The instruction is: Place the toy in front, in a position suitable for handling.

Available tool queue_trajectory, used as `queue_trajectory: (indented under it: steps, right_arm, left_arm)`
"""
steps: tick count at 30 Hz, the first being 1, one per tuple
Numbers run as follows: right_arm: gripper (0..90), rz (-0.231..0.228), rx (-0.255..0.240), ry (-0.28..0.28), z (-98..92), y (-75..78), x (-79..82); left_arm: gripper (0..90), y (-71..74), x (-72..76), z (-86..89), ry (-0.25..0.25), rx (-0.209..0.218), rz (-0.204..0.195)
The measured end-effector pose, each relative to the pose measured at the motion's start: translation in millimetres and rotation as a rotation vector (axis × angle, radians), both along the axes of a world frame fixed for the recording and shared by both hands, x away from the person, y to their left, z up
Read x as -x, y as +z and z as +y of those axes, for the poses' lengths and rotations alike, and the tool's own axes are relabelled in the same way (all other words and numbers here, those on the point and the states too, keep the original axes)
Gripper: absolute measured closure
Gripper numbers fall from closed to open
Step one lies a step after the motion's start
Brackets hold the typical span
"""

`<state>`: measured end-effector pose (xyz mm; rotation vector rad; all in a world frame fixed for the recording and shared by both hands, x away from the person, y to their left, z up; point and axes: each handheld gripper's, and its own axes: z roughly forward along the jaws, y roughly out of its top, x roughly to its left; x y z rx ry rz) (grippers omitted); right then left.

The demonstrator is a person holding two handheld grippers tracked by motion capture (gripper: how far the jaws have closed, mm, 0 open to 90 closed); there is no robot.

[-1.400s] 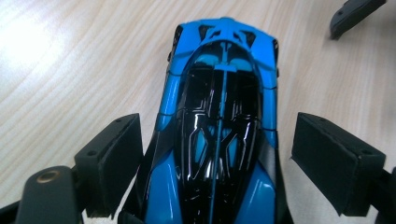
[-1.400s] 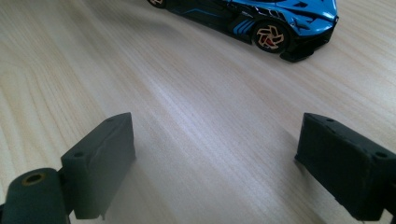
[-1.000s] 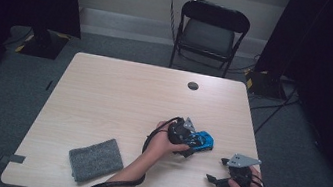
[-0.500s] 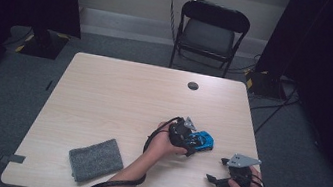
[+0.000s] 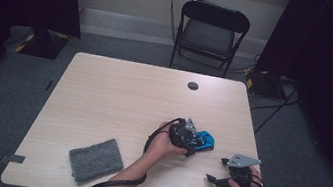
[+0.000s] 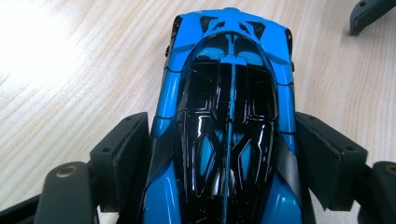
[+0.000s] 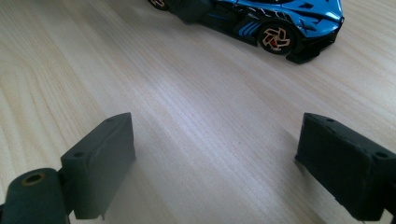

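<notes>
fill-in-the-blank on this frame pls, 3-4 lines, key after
1. The left gripper has its fingers on either side of the blue toy ____.
2. The right gripper has its fingers ____, nothing between them.
3. The grey cloth lies near the table edge closest to the ____.
4. Behind the table stands a folding ____.

Missing words: car; open; person; chair

A glossy blue and black toy sports car (image 6: 229,116) sits on the pale wood-grain desk (image 6: 70,79), lengthwise between the left gripper (image 6: 224,158), whose black jaws have just been closing and stand just beside its flanks. A dark gripper tip (image 6: 369,14) lies far right.
</notes>
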<state>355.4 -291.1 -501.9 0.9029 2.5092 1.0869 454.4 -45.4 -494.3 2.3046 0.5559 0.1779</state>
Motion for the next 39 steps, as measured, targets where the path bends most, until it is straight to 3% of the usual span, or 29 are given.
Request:
queue_trajectory:
  steps: [17, 27, 33, 35, 39]
  right_arm:
    - [10.1, 0.001, 0.002, 0.003, -0.2, 0.2, -0.1]
    - [10.1, 0.002, 0.003, 0.005, -0.4, 0.2, -0.2]
    - [10.1, 0.001, 0.004, 0.007, -0.6, 0.2, -0.3]
    - [10.1, 0.001, 0.004, 0.007, -0.6, 0.2, -0.3]
    - [10.1, 0.001, 0.003, 0.007, -0.6, 0.2, -0.3]
  left_arm:
    - [23.1, 0.5, -0.7, 1.7, -0.010, 0.004, 0.011]
    - [17.9, 5.7, -2.5, -5.2, -0.018, -0.006, -0.010]
    - [17.7, 3.7, -4.5, -9.5, -0.026, -0.001, -0.018]
    - [17.6, 1.6, -4.1, -12.1, -0.033, -0.021, -0.034]
    - [16.7, -1.5, -5.0, -12.6, -0.034, -0.023, -0.037]
